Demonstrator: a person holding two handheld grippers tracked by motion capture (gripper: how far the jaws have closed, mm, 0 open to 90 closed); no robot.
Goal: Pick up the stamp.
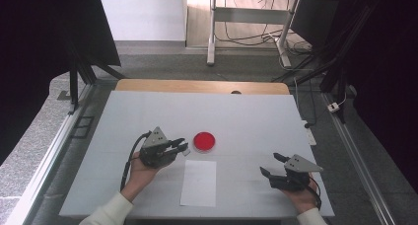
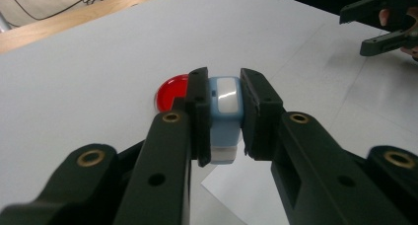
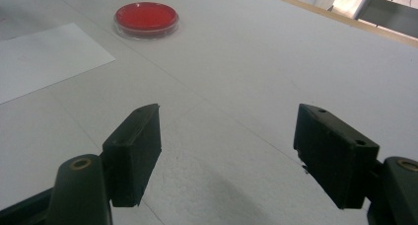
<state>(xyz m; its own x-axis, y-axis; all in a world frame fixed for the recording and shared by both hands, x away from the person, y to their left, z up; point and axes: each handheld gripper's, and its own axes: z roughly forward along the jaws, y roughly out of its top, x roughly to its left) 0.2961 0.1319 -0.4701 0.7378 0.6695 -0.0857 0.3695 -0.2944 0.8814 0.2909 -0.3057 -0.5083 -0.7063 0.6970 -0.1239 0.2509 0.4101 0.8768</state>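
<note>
1. The left gripper [image 2: 224, 119] is clamping a small light-blue block with a white face [image 2: 224, 121] between its two black jaws; what the block is cannot be told, though it looks like a stamp or an eraser. In the high view the left gripper [image 1: 183, 147] is hovering just beside the red round dish [image 1: 203, 141], above the near corner of the white paper sheet [image 1: 199, 182].

2. The right gripper [image 3: 226, 156] is standing with its jaws wide apart and nothing between them, resting low over the white table cover [image 3: 276, 62], well apart from the dish.

3. The step in hand is probably carrying the block to the dish or to the paper. To do it well, the person is best keeping the squeeze even, since the block is sitting slightly proud of the jaw tips and could twist out.

4. The block's white face is pointing forward, so a level wrist is mattering here; tilting would bring an edge down first.

5. The dish looks light and shallow, so a straight, gentle descent is advisable, or it may slide.

6. The free gripper could be steadying the paper if the block is going to press on it.
</note>
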